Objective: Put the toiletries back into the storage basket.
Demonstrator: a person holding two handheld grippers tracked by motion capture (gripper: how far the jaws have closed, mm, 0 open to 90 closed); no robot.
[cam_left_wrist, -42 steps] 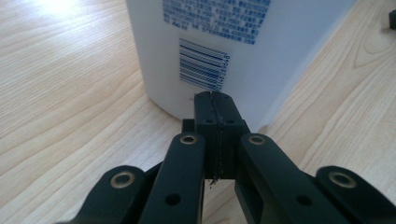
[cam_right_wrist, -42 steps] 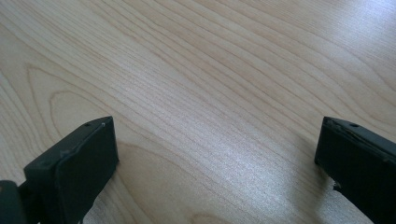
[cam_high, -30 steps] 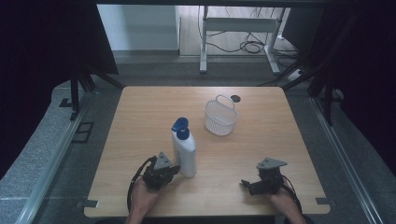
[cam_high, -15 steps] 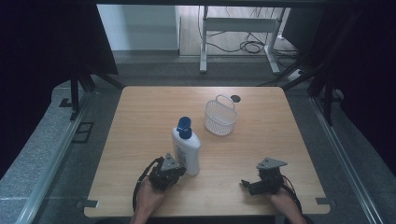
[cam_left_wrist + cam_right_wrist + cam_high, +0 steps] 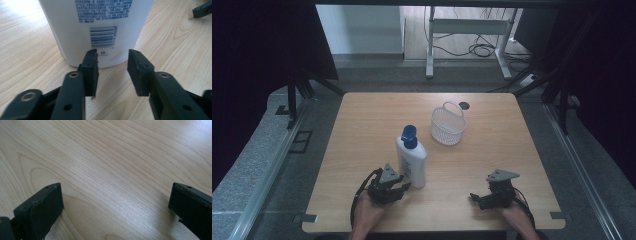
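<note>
White bottle (image 5: 412, 159) with blue cap stands upright on the table (image 5: 362, 125), near the front edge, left of centre. Left gripper (image 5: 403, 186) sits just in front of its base; jaws have just been opening, now parted, tips at the bottle's foot, pads not pressing it, nothing between them. Right gripper (image 5: 474, 198) rests near the front right corner, well apart from the bottle, jaws spread wide over bare wood. White basket (image 5: 448, 128) stands behind the bottle, toward the back edge.

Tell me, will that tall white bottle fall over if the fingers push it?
Probably, if pushed high: the white bottle stands tall on a narrow base. Its smooth plastic looks slippery and fairly stiff. The left gripper, just opened, sits low by its base, where a push should slide it instead.
</note>
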